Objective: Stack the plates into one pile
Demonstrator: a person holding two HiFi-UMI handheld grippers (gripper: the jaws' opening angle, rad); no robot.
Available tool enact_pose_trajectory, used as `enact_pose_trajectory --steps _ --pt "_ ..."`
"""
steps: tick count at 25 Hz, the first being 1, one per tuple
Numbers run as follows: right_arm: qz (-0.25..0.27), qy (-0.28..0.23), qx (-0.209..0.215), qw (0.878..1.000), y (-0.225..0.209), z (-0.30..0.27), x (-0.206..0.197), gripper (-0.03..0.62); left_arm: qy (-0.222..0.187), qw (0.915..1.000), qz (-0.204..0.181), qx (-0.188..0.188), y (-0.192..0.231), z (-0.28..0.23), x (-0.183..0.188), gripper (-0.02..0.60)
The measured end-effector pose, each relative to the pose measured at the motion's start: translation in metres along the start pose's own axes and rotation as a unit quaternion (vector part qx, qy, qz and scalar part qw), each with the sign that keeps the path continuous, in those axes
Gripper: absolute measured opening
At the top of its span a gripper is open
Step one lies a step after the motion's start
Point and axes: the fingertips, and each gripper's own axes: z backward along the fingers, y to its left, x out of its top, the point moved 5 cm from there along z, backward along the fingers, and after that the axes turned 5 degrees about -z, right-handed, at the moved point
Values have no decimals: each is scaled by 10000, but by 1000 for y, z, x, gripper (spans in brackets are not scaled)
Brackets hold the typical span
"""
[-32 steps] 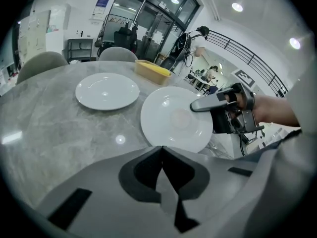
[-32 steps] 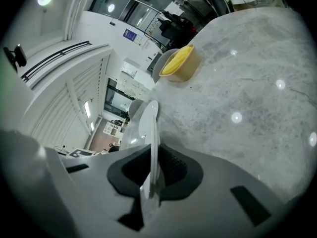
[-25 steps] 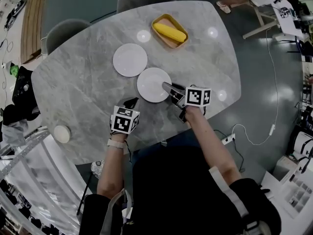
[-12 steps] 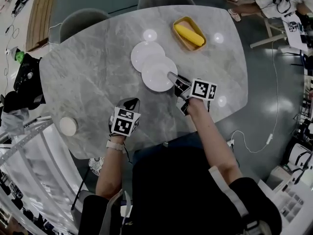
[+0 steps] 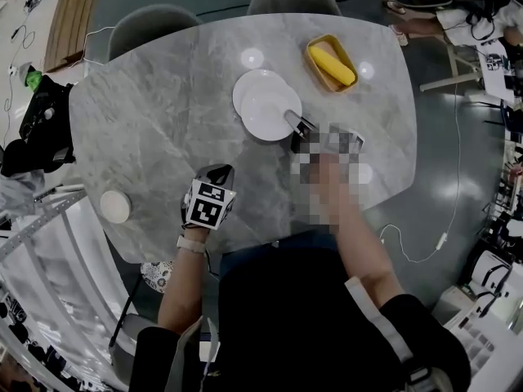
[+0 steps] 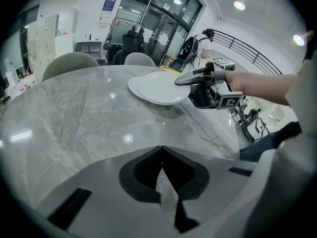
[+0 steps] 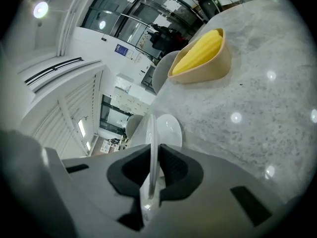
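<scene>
Two white plates overlap on the grey marble table (image 5: pixel 147 113). The nearer plate (image 5: pixel 274 117) is held by its near rim in my right gripper (image 5: pixel 292 119), which is shut on it. It hangs over the near right part of the farther plate (image 5: pixel 249 86); whether they touch I cannot tell. The right gripper view shows the held plate (image 7: pixel 151 143) edge-on between the pads, the other plate (image 7: pixel 172 129) beyond. My left gripper (image 5: pixel 219 170) hovers over bare table nearer the person, its jaws (image 6: pixel 161 150) shut on nothing. From there the plates (image 6: pixel 161 88) and right gripper (image 6: pixel 190 79) lie ahead.
A tan dish with a yellow item (image 5: pixel 332 64) sits at the far right of the table, right of the plates. A small white round object (image 5: pixel 115 207) lies near the left front edge. Two grey chairs (image 5: pixel 155 23) stand at the far side.
My right gripper has carried its plate away from the person until it overlaps the other plate. The left gripper has stayed near the front edge, still shut.
</scene>
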Motion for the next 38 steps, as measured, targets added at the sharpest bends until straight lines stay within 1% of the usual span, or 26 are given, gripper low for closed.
enact_pose_trajectory --steps 7,11,15,22,25,30,33,36,38 --pt "127 -131 -80 9998 1 -16 11 49 -78 9999 75 -60 2 6 1 9" --pt "325 -181 -143 9992 5 -23 18 51 -87 9999 49 -41 5 13 -4 9" --pt "679 -195 -378 9968 5 -28 20 50 -31 10000 70 -35 7 18 -12 9" --pt "1356 -247 -775 9874 9 -34 21 73 -93 9999 103 -43 17 32 -23 9" --pt "1694 -227 -978 9804 11 -36 21 88 -99 9999 96 -22 23 36 -30 9" --pt "2229 -122 -1385 9649 11 -39 22 139 -105 9999 56 -37 30 41 -37 9" --pt "2605 -4 -1701 9504 13 -38 21 183 -46 10000 46 -71 32 45 -39 9" --pt "3016 123 -2026 9316 10 -38 21 228 -107 9999 20 -84 36 46 -41 9" --pt "3182 223 -2153 9230 10 -38 20 249 -128 9999 -2 -98 37 47 -41 9"
